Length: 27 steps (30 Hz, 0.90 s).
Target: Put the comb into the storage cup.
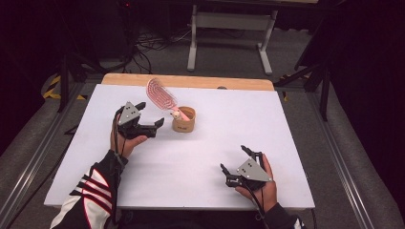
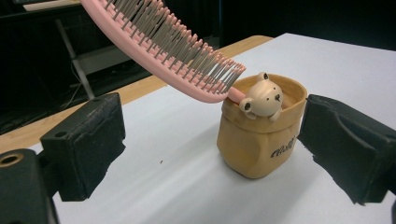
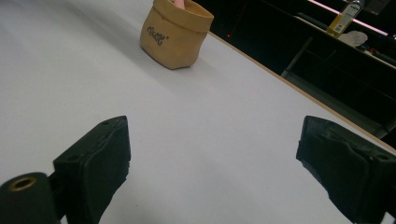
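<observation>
A tan soft pot (image 1: 184, 119) stands on the white table (image 1: 200, 157), just behind its middle. A pink hairbrush (image 1: 160, 94) leans out of it up and to the left, its handle inside the pot. In the left gripper view the hairbrush (image 2: 159, 46) has grey bristles, and the pot (image 2: 261, 130) carries a small bear head (image 2: 261, 99) on its rim. My left gripper (image 1: 152, 117) is open just left of the pot, holding nothing. My right gripper (image 1: 235, 160) is open near the front right of the table, with the pot (image 3: 175, 33) far off ahead of it.
A wooden strip (image 1: 191, 81) edges the table's far side. Beyond it stand a white frame's legs (image 1: 229, 38) and cables on the floor. Metal rails (image 1: 28, 162) run along both sides of the table.
</observation>
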Available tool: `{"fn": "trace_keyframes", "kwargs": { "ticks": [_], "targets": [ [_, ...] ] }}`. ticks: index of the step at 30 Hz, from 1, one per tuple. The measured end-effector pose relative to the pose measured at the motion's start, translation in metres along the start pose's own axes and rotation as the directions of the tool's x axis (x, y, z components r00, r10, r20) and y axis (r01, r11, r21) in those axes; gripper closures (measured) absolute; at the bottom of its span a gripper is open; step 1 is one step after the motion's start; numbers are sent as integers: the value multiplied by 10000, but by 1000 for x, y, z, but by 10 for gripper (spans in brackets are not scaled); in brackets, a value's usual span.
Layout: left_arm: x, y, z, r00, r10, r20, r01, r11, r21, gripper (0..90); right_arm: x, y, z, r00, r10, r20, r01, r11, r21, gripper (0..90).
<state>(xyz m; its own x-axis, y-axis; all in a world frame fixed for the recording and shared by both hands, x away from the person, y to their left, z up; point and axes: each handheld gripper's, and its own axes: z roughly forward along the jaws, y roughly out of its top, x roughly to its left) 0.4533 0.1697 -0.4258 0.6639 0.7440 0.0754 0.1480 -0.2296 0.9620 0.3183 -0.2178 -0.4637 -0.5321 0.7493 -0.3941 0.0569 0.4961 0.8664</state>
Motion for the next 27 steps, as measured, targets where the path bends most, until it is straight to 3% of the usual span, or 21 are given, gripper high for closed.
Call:
{"fn": "trace_keyframes", "kwargs": {
  "ticks": [27],
  "targets": [
    [-9, 8, -18, 9995, 242, 178, -237, 9993, -305, 77, -2, 1, -2, 10000, 23, 69, -22, 10000, -85, 101]
  ]
}}
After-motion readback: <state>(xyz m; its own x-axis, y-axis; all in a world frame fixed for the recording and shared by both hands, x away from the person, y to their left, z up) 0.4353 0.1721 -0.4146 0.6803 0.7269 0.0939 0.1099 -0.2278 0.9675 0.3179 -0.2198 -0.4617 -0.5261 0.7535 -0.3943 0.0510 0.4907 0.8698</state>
